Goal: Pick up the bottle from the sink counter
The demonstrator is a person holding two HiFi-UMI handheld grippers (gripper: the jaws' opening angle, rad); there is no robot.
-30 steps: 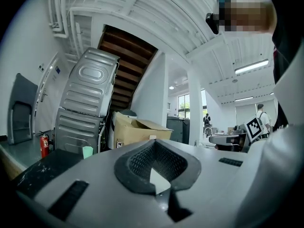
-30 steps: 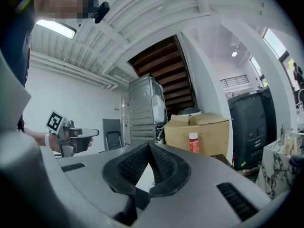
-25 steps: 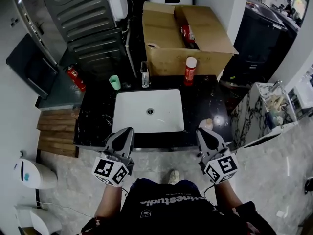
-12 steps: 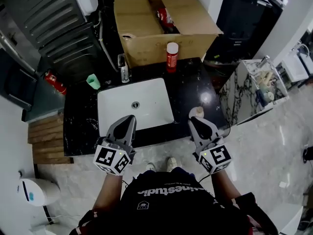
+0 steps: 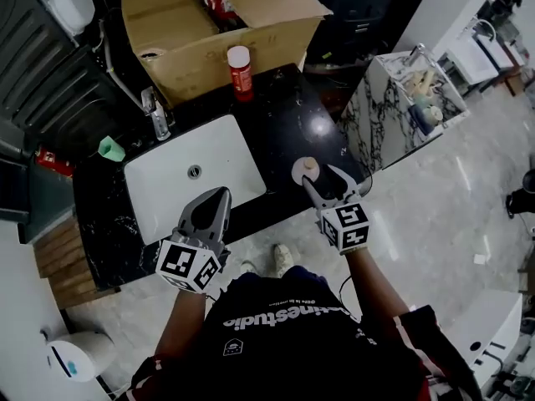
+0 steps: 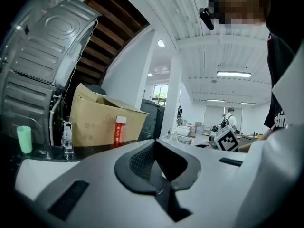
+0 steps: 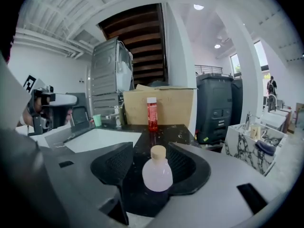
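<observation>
Since the black stone tabletop (image 5: pixel 292 115) ends close by, the approach ought to stay short and level. Beside its white rectangular sink basin (image 5: pixel 167 182), the left hand-held gripper (image 5: pixel 213 203) hovers with jaws pressed together on nothing. The right hand-held gripper (image 5: pixel 320 175) has its jaws opening around the small pale plastic bottle with a tan cap (image 7: pixel 157 171). The bottle stands upright near the front edge, right of the sink, and neither pad appears to touch it. Centre it between the pads, close on the rounded body below the cap, then lift straight up.
</observation>
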